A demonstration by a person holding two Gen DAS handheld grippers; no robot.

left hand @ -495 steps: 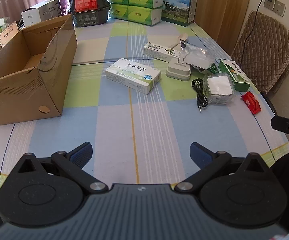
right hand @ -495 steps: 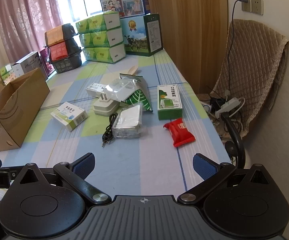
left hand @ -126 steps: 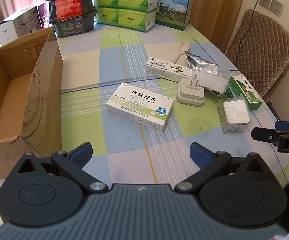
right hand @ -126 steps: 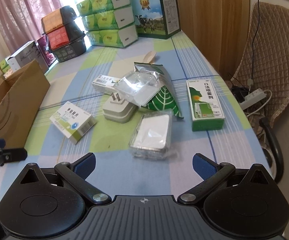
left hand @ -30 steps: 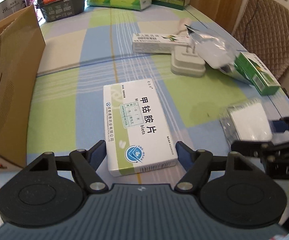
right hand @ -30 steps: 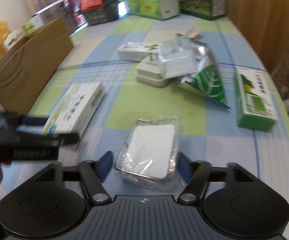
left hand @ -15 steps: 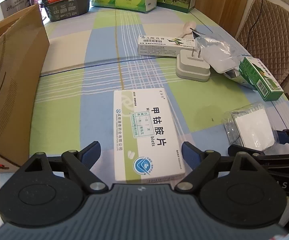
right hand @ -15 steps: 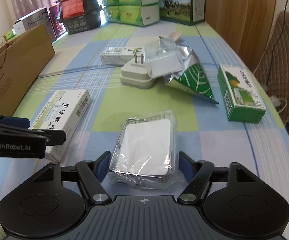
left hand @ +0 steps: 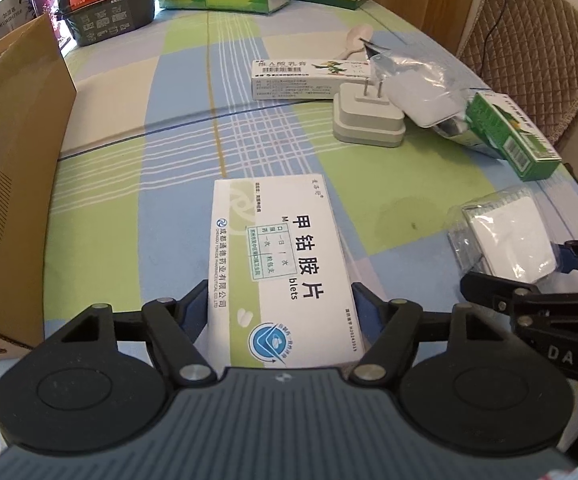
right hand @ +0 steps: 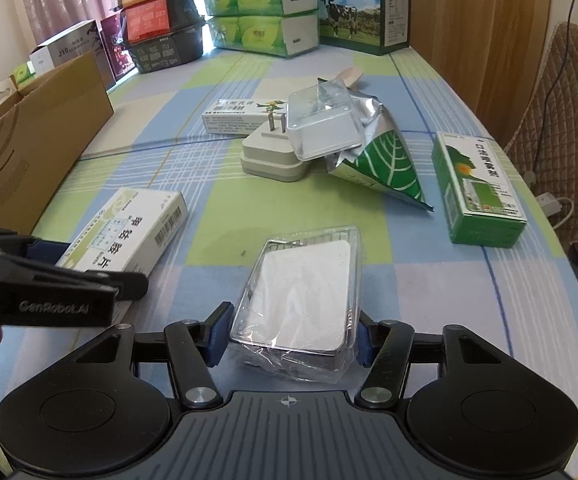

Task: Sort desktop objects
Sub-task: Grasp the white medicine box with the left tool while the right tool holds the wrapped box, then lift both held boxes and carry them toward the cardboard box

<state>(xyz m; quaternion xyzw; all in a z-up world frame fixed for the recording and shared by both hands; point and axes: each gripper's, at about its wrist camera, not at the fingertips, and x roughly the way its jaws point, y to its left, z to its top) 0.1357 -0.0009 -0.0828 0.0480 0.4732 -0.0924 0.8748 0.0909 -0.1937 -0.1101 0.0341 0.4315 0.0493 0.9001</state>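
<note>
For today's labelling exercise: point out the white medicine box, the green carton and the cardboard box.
white medicine box (left hand: pixel 285 264), left wrist view, printed top face.
green carton (right hand: pixel 479 184), right wrist view, top face.
cardboard box (left hand: pixel 13 184), left wrist view, outer side wall.

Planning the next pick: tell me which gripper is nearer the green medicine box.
Right. The right gripper, clamped on the plastic-wrapped white pack, sits just left of the green medicine box; the left gripper grips the white tablet box farther left.

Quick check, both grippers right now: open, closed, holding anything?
Left gripper: closed on the white medicine box.
Right gripper: closed on the plastic-wrapped white pack.
</note>
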